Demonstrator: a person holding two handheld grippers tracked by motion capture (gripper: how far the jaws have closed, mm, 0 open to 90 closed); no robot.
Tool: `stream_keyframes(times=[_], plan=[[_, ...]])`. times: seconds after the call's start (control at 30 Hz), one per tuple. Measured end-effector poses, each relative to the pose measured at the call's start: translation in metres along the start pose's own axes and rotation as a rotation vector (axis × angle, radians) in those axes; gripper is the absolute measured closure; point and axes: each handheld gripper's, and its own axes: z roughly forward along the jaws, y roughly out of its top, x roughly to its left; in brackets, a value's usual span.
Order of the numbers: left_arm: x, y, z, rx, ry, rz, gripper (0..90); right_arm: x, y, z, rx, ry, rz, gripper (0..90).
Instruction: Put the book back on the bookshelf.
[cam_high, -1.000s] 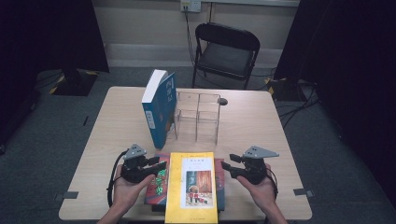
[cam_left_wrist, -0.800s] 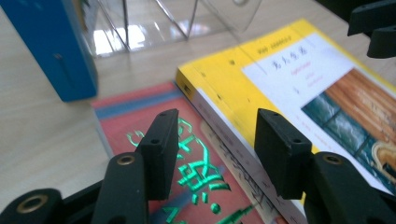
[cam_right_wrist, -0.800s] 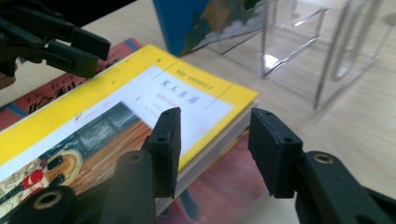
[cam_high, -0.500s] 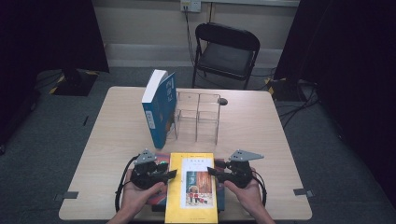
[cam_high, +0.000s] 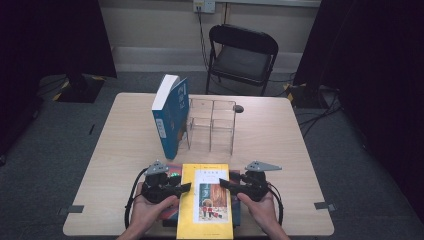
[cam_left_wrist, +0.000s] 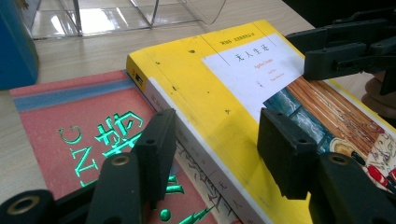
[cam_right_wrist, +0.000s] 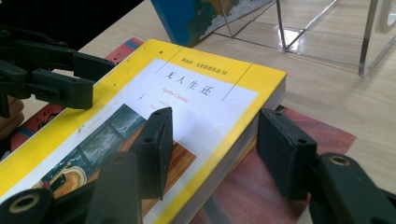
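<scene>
Fingers (cam_left_wrist: 156, 144) of my left gripper (cam_high: 172, 188) stand apart, straddling the spine edge of the yellow book (cam_high: 205, 200) without pressing on it. Jaws of my right gripper (cam_high: 233, 183) are likewise spread, one pad over the cover and one beyond the page edge; neither side has clamped yet.

Position of the work: the yellow book lies flat at the near edge of the table (cam_high: 280, 145), on top of a red book (cam_left_wrist: 70, 140) whose cover shows on both sides of it. A blue book (cam_high: 170, 115) already stands upright, touching the left wall of the clear acrylic rack (cam_high: 212, 122) farther back; the rack's compartments look vacant.

Status, as I judge it: one book is stood up and the approach to the second is complete. Remaining: grip both long edges, lift the yellow book, stand it by the rack, then handle the red book.
</scene>
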Motion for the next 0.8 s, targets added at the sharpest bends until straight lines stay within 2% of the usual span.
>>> stream_keyframes(times=[0.1, 0.17, 0.23, 0.37, 0.53, 0.8], plan=[[-0.006, 0.000, 0.002, 0.005, 0.021, 0.015, 40.2, 0.001, 0.000, 0.000, 0.003, -0.003, 0.021, 48.7], [-0.008, 0.002, 0.002, 0.020, 0.039, 0.024, 38.3, 0.000, 0.001, -0.001, 0.003, -0.008, 0.046, 54.0], [-0.008, 0.002, 0.002, 0.021, 0.030, 0.011, 38.0, -0.001, 0.001, -0.002, -0.001, -0.007, 0.077, 57.6], [-0.009, 0.003, 0.003, 0.024, 0.040, 0.012, 37.8, 0.000, 0.000, -0.004, 0.000, -0.006, 0.136, 60.5], [-0.008, 0.002, 0.003, 0.021, 0.027, 0.014, 37.1, -0.003, -0.001, -0.009, -0.007, 0.029, 0.215, 66.9], [-0.009, -0.001, 0.003, 0.007, 0.025, 0.041, 33.1, 0.001, -0.006, -0.017, -0.009, 0.051, 0.275, 68.9]])
